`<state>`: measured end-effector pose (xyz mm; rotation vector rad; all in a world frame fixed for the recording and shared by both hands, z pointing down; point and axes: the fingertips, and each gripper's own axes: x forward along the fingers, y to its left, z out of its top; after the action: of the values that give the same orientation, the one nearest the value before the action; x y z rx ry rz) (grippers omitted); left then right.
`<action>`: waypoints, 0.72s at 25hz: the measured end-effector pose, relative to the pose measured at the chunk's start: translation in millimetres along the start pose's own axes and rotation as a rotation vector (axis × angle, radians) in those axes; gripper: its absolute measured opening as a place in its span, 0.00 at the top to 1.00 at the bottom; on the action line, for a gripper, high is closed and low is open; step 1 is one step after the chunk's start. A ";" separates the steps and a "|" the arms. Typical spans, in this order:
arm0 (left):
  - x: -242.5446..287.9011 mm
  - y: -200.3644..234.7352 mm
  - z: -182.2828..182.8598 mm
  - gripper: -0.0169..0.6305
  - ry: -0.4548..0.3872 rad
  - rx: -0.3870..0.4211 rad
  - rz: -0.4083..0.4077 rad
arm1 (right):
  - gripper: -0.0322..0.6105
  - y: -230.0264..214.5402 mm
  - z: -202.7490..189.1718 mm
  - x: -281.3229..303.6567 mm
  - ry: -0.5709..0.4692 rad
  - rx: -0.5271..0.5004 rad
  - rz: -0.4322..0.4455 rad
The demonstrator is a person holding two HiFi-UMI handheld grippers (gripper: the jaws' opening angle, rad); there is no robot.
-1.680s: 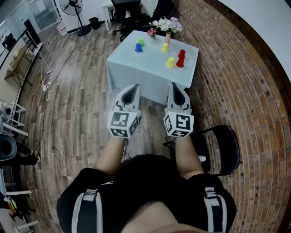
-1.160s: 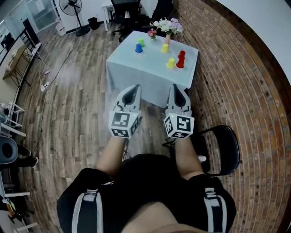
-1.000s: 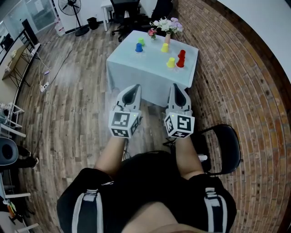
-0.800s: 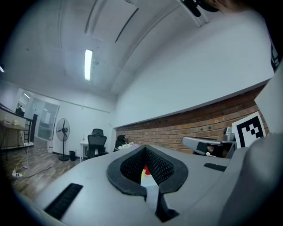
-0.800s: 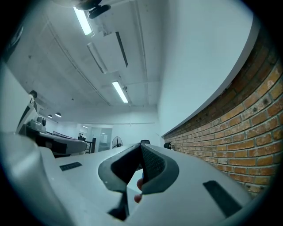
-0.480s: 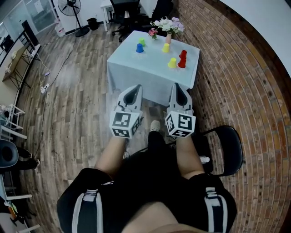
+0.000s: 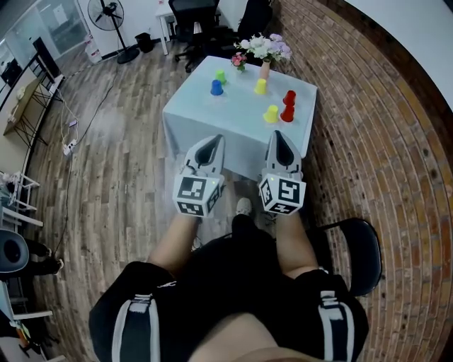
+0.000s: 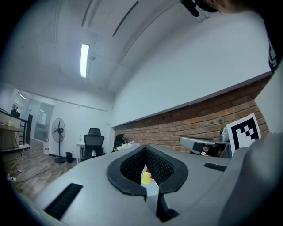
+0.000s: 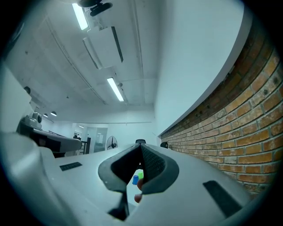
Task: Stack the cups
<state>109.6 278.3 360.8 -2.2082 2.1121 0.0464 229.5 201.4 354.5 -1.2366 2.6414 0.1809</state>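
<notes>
Several upturned cups stand on a table point(image 7: 205, 117) with a pale blue cloth ahead of me: a blue cup point(image 7: 216, 88), a green cup point(image 7: 221, 76), two yellow cups point(image 7: 260, 86) point(image 7: 271, 114) and a red stack point(image 7: 289, 106). My left gripper point(image 7: 212, 142) and right gripper point(image 7: 281, 135) are held side by side short of the table's near edge, both shut and empty. Through the left gripper's jaws a yellow cup point(image 8: 146, 178) shows far off. The right gripper view catches the blue cup point(image 9: 135, 179) and green cup point(image 9: 140, 175).
A vase of flowers point(image 7: 263, 53) stands at the table's far edge. A black chair point(image 7: 361, 247) is to my right, by the brick wall point(image 7: 382, 141). Office chairs point(image 7: 195, 14) and a fan point(image 7: 106, 10) stand beyond the table. My shoe point(image 7: 243, 207) shows below the grippers.
I have stepped toward the table: it sits closer and larger in the head view, and a shoe has come into view. Both grippers travelled forward together, still shut.
</notes>
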 end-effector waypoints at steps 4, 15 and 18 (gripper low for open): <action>61.3 27.3 -7.9 0.97 0.018 -0.012 -0.001 | 0.95 -21.7 -17.8 61.5 0.013 0.015 -0.008; 259.1 95.5 -6.8 0.97 0.036 -0.017 0.012 | 0.95 -105.9 -51.8 247.7 0.039 0.029 -0.010; 305.4 107.1 -7.7 0.97 0.038 -0.012 0.006 | 0.95 -126.1 -61.0 289.4 0.045 0.027 -0.010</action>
<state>16.4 -31.0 339.3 -2.2265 2.1435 0.0182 137.6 -106.3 339.4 -1.2597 2.6662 0.1167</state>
